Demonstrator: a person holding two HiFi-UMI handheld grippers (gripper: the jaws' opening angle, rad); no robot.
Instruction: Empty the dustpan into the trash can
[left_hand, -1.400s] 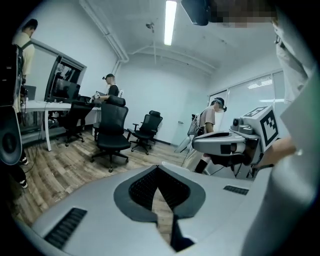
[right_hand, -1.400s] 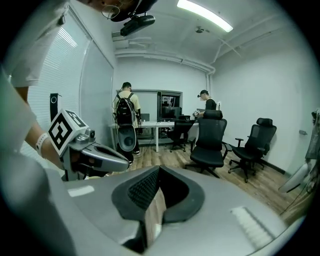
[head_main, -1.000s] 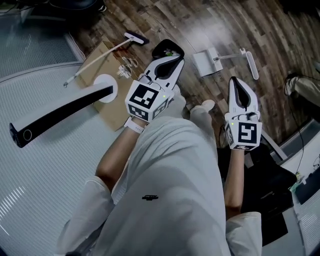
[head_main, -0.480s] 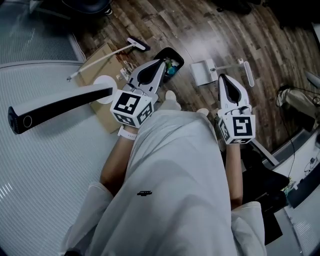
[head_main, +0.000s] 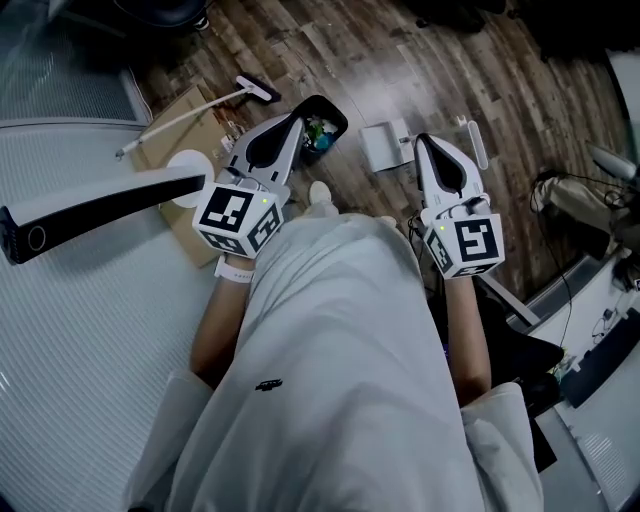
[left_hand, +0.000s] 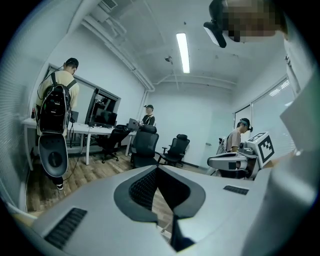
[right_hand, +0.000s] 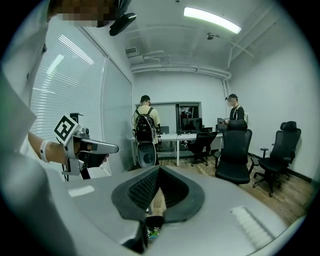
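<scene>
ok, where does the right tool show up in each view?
Head view: right tool right of centre, its marker cube nearest the person.
Left gripper view: right tool at the far right, mid-height, seen side-on.
Right gripper view: right tool is the camera's own, shut jaws at bottom centre.
Shared landmark: the wooden floor, in all three.

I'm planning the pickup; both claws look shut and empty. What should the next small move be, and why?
Probably open the right claw and lower it toward the dustpan. That claw is shut on nothing and held near the torso, while the dustpan lies on the floor just beyond it, beside the trash can. Whether the dustpan holds anything is unclear.
</scene>
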